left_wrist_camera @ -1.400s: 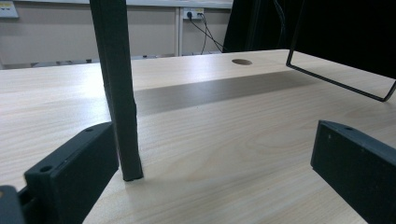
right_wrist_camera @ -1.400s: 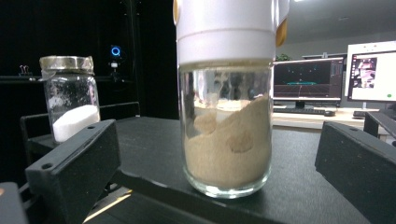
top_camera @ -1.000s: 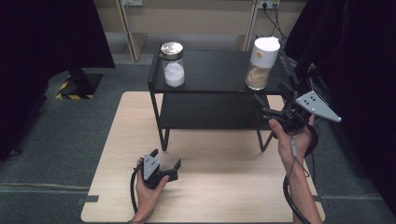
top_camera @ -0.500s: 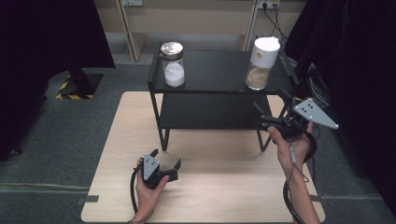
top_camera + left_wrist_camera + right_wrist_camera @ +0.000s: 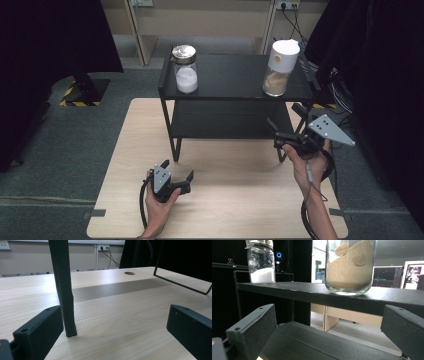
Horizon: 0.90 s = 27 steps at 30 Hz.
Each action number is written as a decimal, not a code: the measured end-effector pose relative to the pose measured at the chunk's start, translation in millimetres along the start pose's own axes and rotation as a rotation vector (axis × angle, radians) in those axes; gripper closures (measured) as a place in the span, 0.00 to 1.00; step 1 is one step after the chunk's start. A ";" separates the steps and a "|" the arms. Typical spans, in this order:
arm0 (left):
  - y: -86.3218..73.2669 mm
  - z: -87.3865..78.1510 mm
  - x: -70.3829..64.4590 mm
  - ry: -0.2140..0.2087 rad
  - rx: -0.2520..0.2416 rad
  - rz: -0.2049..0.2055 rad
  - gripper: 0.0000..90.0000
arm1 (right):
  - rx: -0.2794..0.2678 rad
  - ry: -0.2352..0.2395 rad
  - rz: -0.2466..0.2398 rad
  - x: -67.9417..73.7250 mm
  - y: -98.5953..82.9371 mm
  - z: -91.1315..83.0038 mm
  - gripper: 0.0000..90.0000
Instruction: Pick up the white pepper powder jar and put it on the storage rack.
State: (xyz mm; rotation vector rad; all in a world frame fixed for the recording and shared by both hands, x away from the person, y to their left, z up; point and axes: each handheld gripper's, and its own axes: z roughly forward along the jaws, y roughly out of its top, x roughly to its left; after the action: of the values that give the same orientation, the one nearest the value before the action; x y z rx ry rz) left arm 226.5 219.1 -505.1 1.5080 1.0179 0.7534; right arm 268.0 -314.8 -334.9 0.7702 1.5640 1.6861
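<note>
A black two-tier shelf (image 5: 235, 80) stands on the wooden table (image 5: 225, 200). On its top sit a glass jar of white powder (image 5: 185, 70) with a metal lid and a jar of brown powder (image 5: 280, 67) with a white lid. My right gripper (image 5: 283, 115) is open at the shelf's front right corner, below the top board. In the right gripper view the brown jar (image 5: 349, 265) is close above and the white-powder jar (image 5: 260, 265) is farther left. My left gripper (image 5: 177, 169) rests open on the table, with the shelf's front left leg (image 5: 63, 290) beside its left jaw.
The shelf's lower board (image 5: 312, 342) lies just ahead of the right jaws. A wire foot (image 5: 180, 282) of the shelf and a round hole (image 5: 129, 273) in the table lie beyond the left gripper. Dark curtains (image 5: 50, 40) hang at both sides.
My right gripper has come down and back toward the person, from the level of the brown jar to below the top board. The left gripper has stayed put.
</note>
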 end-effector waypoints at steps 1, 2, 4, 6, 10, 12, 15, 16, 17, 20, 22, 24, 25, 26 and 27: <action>-0.1 0.0 0.0 0.000 0.000 0.000 0.00 | 0.001 0.000 0.000 0.2 -0.6 -0.3 0.01; -0.1 0.0 0.0 -0.001 0.000 0.000 0.00 | 0.002 0.001 0.000 0.2 -1.4 -0.6 0.01; -0.2 -0.1 -0.1 0.000 -0.001 0.000 0.00 | 0.000 0.003 0.003 0.5 -3.2 -1.5 0.01; -0.4 -0.2 -0.1 0.000 -0.002 0.002 0.00 | 0.003 0.002 0.002 0.7 -4.4 -2.1 0.01; -0.5 -0.3 -0.2 0.000 -0.003 0.003 0.00 | 0.005 0.002 0.005 0.6 -7.2 -3.2 0.01; -0.4 -0.2 -0.1 0.000 -0.002 0.003 0.00 | 0.007 0.001 0.007 1.0 -8.8 -4.0 0.01; -0.4 -0.3 -0.1 0.000 -0.002 0.003 0.00 | 0.009 0.001 0.009 0.9 -11.7 -4.8 0.01; -0.5 -0.3 -0.1 0.000 -0.003 0.003 0.00 | 0.010 0.001 0.011 0.9 -12.6 -5.1 0.01; -0.6 -0.3 -0.2 0.000 -0.003 0.003 0.00 | 0.009 0.000 0.012 0.9 -13.6 -5.4 0.01; -0.6 -0.4 -0.3 0.000 -0.003 0.005 0.00 | 0.010 0.002 0.014 1.5 -16.3 -6.4 0.01; -0.5 -0.5 -0.2 0.000 -0.003 0.006 0.00 | 0.012 0.001 0.014 2.2 -18.1 -7.2 0.01; -0.7 -0.6 -0.3 0.000 -0.004 0.006 0.00 | 0.013 0.003 0.015 2.4 -20.4 -8.4 0.01; -0.7 -0.6 -0.3 0.000 -0.004 0.006 0.00 | 0.014 0.005 0.016 2.4 -21.4 -8.9 0.01; -0.6 -0.6 -0.3 0.000 -0.003 0.006 0.00 | 0.012 0.006 0.018 2.6 -23.0 -9.9 0.01; -0.6 -0.5 -0.4 0.001 -0.003 0.006 0.00 | 0.011 0.004 0.018 2.9 -23.8 -10.5 0.01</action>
State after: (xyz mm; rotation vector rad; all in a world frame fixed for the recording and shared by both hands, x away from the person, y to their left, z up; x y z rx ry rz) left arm 225.7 219.0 -505.6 1.5089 1.0126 0.7596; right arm 260.1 -317.9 -359.7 0.7889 1.5752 1.6943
